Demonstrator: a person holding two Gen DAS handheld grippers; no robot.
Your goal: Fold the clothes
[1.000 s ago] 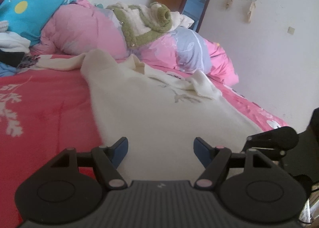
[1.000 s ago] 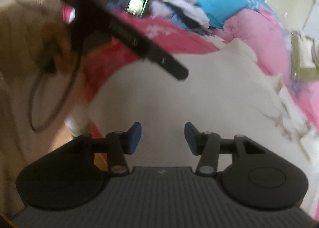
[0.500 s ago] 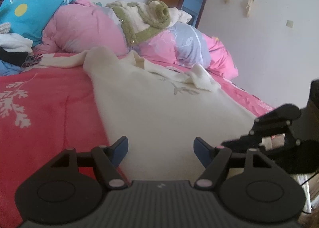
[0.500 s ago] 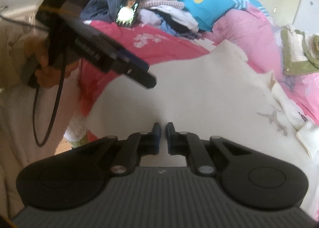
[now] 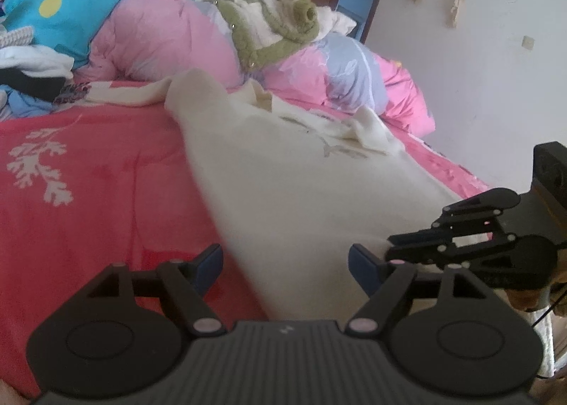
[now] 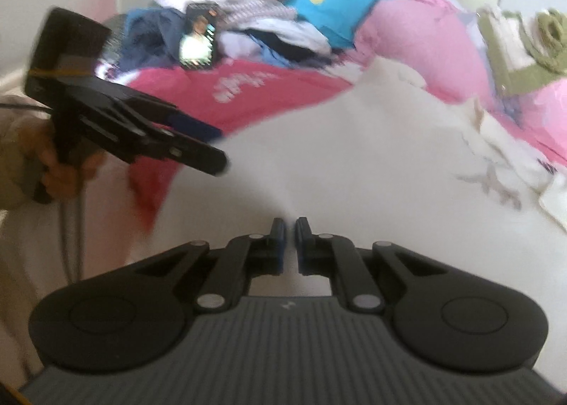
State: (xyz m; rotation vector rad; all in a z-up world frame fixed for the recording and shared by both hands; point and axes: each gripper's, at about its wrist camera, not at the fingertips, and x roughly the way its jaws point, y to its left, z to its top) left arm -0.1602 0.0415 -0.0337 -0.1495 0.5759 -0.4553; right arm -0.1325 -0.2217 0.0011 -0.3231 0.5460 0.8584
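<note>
Left gripper [image 5: 285, 259] fingers spread wide at the hem of cream knit sweater [image 5: 301, 171] on red bedspread [image 5: 88, 192]; right gripper [image 6: 290, 240] pinched onto the sweater hem

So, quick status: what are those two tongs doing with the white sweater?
Left tongs open over the hem. Right tongs shut on cream sweater hem. Sweater flat on red bedspread. Nothing in the way.
</note>
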